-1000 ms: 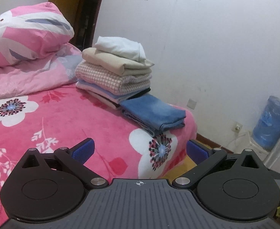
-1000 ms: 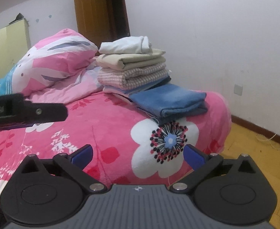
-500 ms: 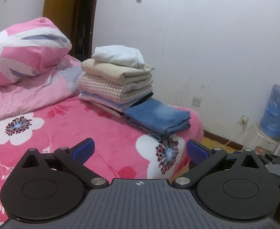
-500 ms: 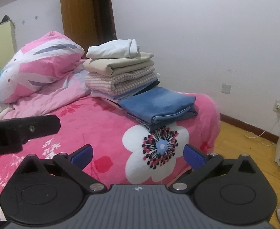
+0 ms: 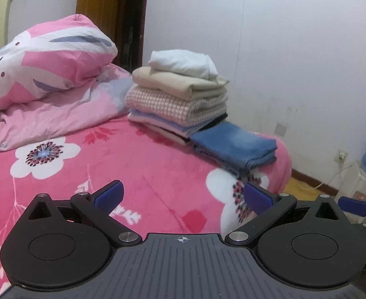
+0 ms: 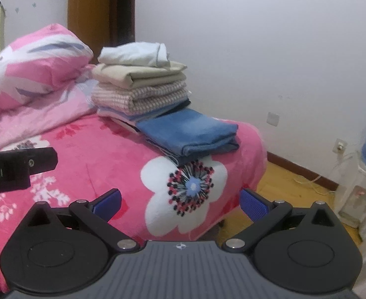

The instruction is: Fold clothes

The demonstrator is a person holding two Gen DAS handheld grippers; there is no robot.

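I see both claws released and holding nothing: my left gripper (image 5: 183, 198) and right gripper (image 6: 180, 199) hang above the near part of the bed (image 5: 145, 174), whose pink blanket has large white flowers. The folded clothes stack (image 5: 180, 94) sits at the far corner by the white wall (image 5: 295, 62), with folded blue jeans (image 5: 235, 147) just beside it. A pink pillow (image 5: 48, 59) lies to the left; a brown door (image 5: 95, 0) stands behind, and a water dispenser (image 6: 364, 182) on the wooden floor (image 6: 290, 191).
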